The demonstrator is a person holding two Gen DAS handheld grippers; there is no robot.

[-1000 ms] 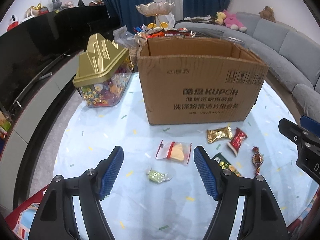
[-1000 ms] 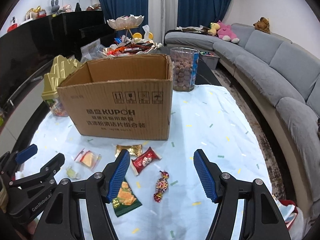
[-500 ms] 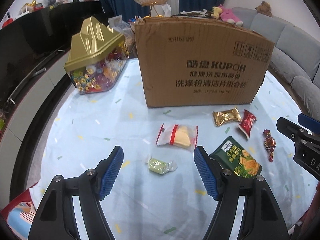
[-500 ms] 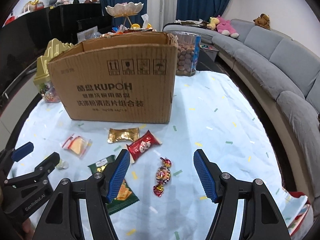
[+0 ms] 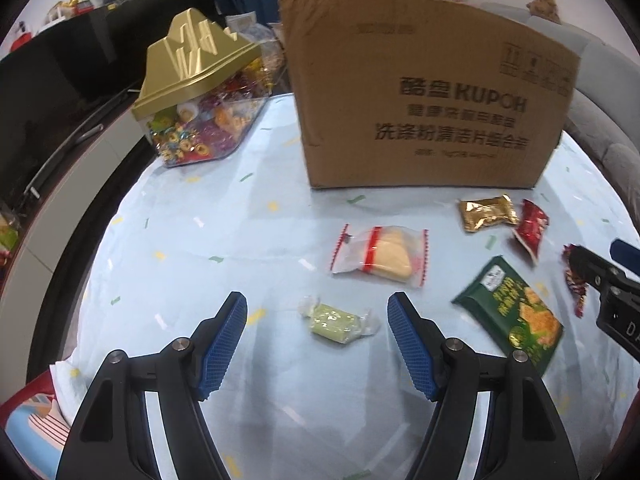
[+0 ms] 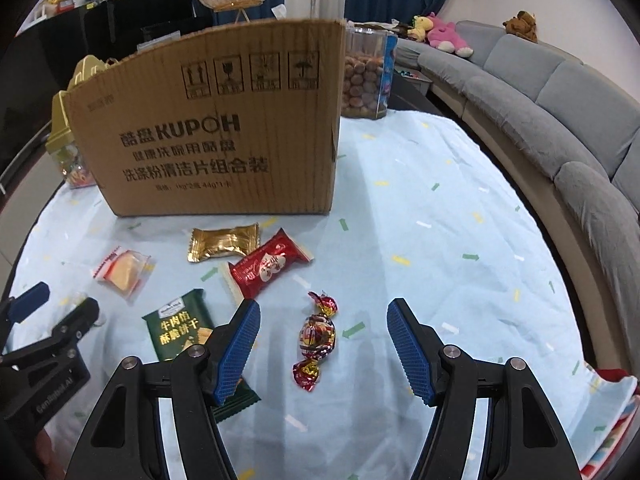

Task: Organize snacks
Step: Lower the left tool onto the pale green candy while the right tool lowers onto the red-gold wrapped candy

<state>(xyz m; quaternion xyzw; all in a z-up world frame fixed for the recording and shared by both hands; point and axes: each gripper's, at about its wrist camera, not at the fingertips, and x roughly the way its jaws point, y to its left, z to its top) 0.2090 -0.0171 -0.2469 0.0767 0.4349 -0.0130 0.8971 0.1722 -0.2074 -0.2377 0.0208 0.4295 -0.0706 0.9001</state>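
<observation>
Two wide-open grippers: the left gripper [image 5: 317, 320] straddles a pale green candy [image 5: 335, 321], the right gripper [image 6: 323, 330] a shiny red twist-wrapped candy [image 6: 316, 337]. Only the right view shows the clear jar of brown balls [image 6: 365, 74] behind the cardboard box [image 6: 224, 128]. Both candies lie flat on the blue tablecloth [image 6: 440, 208], untouched.

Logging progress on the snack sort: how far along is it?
Nothing visibly sorted. Six wrapped snacks lie on the light blue tablecloth before the brown cardboard box. Both claws open and empty: left claw frames the pale green candy, right claw frames the red foil twist candy.

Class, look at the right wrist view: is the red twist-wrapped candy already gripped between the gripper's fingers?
No: the red twist-wrapped candy lies on the tablecloth between the open right gripper fingers, touching neither.
</observation>
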